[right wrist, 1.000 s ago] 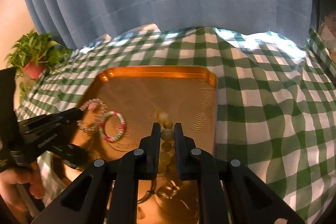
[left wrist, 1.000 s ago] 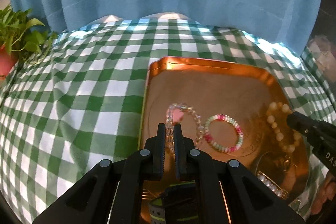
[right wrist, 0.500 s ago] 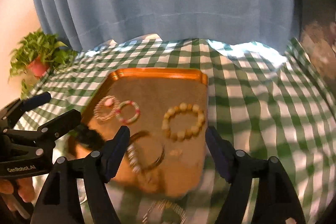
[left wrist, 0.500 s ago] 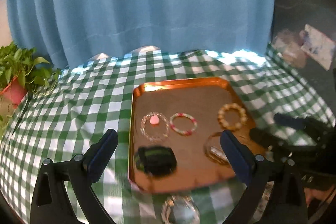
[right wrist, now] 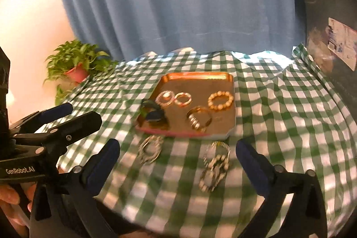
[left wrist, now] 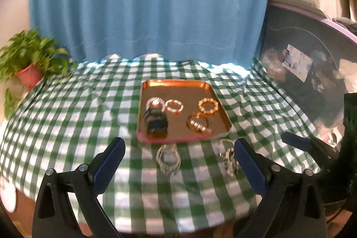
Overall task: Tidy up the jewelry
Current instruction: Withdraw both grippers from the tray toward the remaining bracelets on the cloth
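Observation:
A copper tray (left wrist: 178, 84) (right wrist: 196, 76) lies on the green checked cloth. It holds a clear bead bracelet (left wrist: 154, 102), a pink bead bracelet (left wrist: 174, 106), an amber bead bracelet (left wrist: 208, 106) (right wrist: 221, 100), gold bangles (left wrist: 198, 123) and a black watch (left wrist: 156, 123). Two heaps of silvery bracelets (left wrist: 168, 158) (left wrist: 227, 155) rest on the cloth in front of the tray. My left gripper (left wrist: 178, 144) hangs open above the near heaps, holding nothing. My right gripper (right wrist: 177, 144) is high and back too, its jaws opening with nothing between them.
A potted plant (left wrist: 29, 68) (right wrist: 75, 68) stands at the table's far left. A blue curtain (left wrist: 145, 3) hangs behind the table, and a dark round object (left wrist: 301, 55) sits to the right. The cloth's front edge drops off just below my fingers.
Both grippers let go of the bead bracelets they were shut on, opened wide, and drew back and up from the tray. The whole tray and the heaps on the cloth now show.

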Available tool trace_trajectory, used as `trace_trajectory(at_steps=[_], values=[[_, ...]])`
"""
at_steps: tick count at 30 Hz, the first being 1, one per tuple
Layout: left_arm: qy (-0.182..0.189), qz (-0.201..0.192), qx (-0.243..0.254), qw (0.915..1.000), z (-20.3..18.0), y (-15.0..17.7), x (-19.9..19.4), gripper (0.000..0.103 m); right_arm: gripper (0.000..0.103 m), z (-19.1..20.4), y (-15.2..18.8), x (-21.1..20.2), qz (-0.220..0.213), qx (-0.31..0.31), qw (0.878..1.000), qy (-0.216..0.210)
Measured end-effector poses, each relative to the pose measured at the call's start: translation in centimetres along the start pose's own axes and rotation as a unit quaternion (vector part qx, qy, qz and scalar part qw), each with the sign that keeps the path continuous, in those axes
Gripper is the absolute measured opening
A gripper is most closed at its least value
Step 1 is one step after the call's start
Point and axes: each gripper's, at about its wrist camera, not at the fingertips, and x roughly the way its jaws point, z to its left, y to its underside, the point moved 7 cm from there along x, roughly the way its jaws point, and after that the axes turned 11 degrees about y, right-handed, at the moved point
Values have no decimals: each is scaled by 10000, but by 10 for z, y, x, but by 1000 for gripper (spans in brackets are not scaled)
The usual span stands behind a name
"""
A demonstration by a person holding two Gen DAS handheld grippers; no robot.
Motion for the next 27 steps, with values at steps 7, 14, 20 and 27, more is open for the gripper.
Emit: trace_trajectory(at_steps=[7, 14, 20, 27], values=[[-127, 230, -162, 9995, 1, 60, -32, 98, 103, 13, 51, -43, 35, -4, 10000, -35], [-128, -89, -433, 9989, -2, 102, -60, 98, 103, 1, 99, -80, -323, 272, 9991, 14], [-419, -97, 9, 9991, -4, 105, -52, 98, 103, -8, 109, -80, -289, 259, 9992, -3], [-108, -25, 171, 9998, 14, 94, -27, 97, 68, -28, 112, -47, -65, 221, 9996, 147]])
